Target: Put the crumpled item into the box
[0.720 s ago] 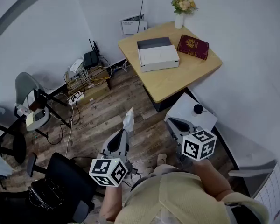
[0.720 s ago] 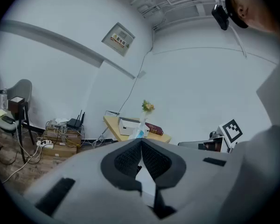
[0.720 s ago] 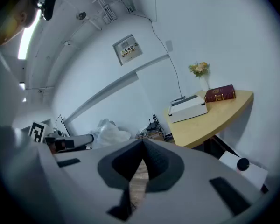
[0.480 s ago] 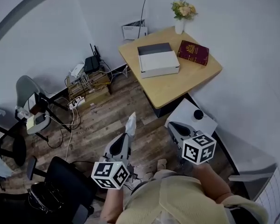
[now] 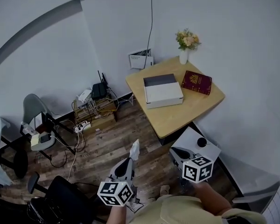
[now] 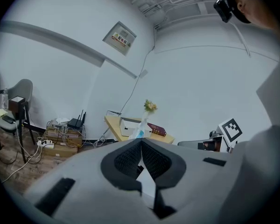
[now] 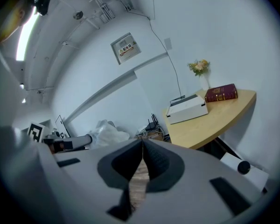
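Observation:
My left gripper (image 5: 129, 160) is shut on a crumpled white wrapper (image 5: 135, 149), which sticks out past the tips above the wooden floor. In the left gripper view the wrapper (image 6: 141, 128) rises from the closed jaws of the left gripper (image 6: 141, 142). The white box (image 5: 162, 90) lies open-topped on a round-cornered wooden table (image 5: 177, 116), well ahead of both grippers. My right gripper (image 5: 174, 151) is shut and holds nothing. The right gripper view has the right gripper (image 7: 142, 142), the box (image 7: 189, 108) on the table (image 7: 214, 121), and the wrapper (image 7: 107, 133) at left.
A red book (image 5: 196, 82) and a vase of flowers (image 5: 186, 45) share the table. A low white cabinet (image 5: 192, 140) stands by my right gripper. Routers and cables (image 5: 94, 107) lie along the wall. Chairs (image 5: 35, 125) stand at left.
The whole head view has shifted: table and box now sit lower in the frame, and both grippers show lower. The left gripper still holds the wrapper.

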Motion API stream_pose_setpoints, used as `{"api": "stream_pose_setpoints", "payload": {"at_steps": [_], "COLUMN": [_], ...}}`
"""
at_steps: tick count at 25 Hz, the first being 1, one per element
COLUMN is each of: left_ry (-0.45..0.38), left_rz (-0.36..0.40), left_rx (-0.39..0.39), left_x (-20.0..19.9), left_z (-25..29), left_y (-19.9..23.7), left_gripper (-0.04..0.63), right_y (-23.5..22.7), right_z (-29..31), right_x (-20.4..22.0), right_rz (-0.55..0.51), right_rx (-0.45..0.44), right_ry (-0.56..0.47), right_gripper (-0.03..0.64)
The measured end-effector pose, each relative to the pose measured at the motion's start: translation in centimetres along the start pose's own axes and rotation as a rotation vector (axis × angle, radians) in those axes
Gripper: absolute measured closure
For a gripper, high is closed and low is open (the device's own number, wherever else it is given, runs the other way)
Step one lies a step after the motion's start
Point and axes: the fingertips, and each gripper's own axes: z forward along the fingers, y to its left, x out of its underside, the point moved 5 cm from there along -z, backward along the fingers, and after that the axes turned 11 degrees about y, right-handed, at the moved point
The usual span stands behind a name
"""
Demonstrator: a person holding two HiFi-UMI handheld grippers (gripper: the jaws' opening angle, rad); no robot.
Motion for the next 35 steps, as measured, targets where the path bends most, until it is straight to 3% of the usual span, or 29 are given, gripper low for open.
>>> {"api": "stream_pose_setpoints", "payload": {"at_steps": [20, 35], "left_ry": [-0.004, 0.023], "left_rz": [0.031, 0.049], "left_rx": [-0.007, 0.033], "left_x": [-2.8, -4.2], "left_z": [5.3, 8.9], "left_y": [-0.3, 0.2], "left_gripper": [0.574, 0.574], "right_y": [-3.9, -5.8], "right_z": [2.6, 4.4], "right_x": [-2.8, -3.4], "right_rz": [-0.054, -0.044], "right_rx": [0.012, 0.038], "right_ry": [0.039, 0.057], "right_gripper": [0.586, 0.586]}}
